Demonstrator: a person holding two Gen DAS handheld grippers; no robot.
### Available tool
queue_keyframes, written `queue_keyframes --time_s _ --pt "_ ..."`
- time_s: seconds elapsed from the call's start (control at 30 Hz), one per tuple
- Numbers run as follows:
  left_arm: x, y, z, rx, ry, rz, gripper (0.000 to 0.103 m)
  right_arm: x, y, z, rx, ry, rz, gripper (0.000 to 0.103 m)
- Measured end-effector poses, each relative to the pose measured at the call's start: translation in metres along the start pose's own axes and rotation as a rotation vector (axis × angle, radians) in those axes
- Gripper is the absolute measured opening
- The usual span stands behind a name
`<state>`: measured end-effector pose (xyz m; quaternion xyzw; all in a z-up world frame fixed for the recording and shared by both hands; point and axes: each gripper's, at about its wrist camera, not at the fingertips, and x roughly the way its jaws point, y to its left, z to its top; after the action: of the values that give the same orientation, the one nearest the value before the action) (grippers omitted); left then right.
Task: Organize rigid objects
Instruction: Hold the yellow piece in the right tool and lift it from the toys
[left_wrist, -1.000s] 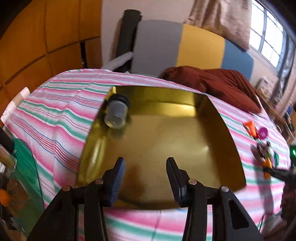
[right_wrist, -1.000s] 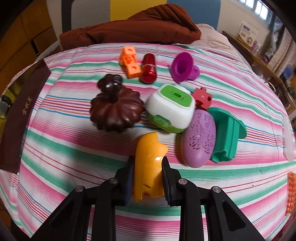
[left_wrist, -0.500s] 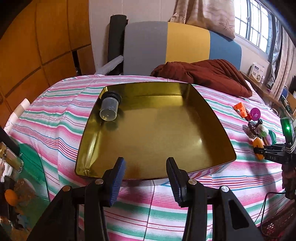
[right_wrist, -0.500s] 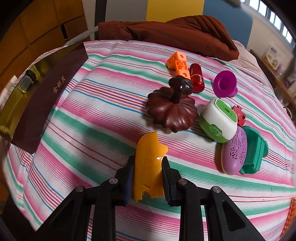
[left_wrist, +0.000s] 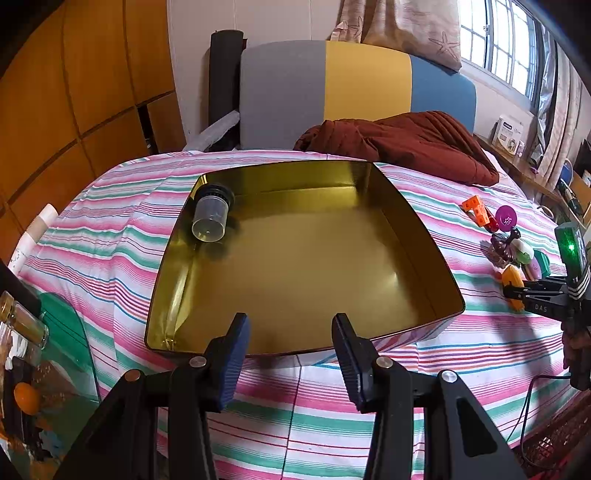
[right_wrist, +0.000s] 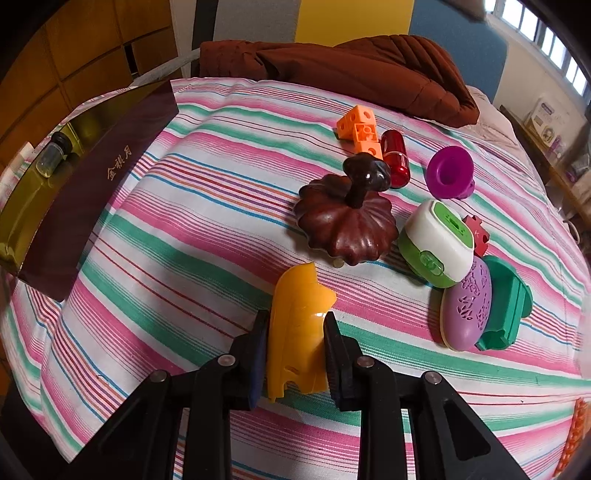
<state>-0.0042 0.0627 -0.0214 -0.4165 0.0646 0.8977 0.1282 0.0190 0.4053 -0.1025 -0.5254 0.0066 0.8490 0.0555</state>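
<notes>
My right gripper (right_wrist: 295, 332) is shut on a yellow-orange plastic shell (right_wrist: 299, 325), held just above the striped cloth; the same gripper (left_wrist: 515, 288) shows at the right edge of the left wrist view. A gold tin tray (left_wrist: 436, 243) lies on the cloth with a clear vial with a black cap (left_wrist: 210, 218) on its side in the far left corner. My left gripper (left_wrist: 290, 328) hovers open at the tray's near rim with nothing between its fingers. In the right wrist view the tray (right_wrist: 92, 177) sits at the far left.
Beyond the shell lie a brown pumpkin-shaped lid (right_wrist: 347, 221), a white and green box (right_wrist: 437, 247), a purple oval case (right_wrist: 467, 302), a green block (right_wrist: 506, 302), a purple funnel (right_wrist: 448, 171), a red capsule (right_wrist: 395, 157) and orange cubes (right_wrist: 360, 129). A brown blanket (left_wrist: 406, 144) lies behind.
The left gripper drew back from over the tray, so the whole tray now shows. The right gripper, still holding the shell, shifted left and rolled; the other toys now sit to its right.
</notes>
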Motion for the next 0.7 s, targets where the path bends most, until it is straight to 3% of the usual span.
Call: queue_keyframes --time_s 0.47,0.7 --pt "-0.0047 0.001 -0.0064 0.025 -0.018 0.018 0.046 -0.0001 0.0004 -0.0019 0.012 -0.004 -0.01 0.028" --pt "-0.009 0.0067 -0.0067 0.027 -0.039 0.029 0.046 -0.0002 0.0033 -0.0002 0.107 0.018 -0.035 0.028"
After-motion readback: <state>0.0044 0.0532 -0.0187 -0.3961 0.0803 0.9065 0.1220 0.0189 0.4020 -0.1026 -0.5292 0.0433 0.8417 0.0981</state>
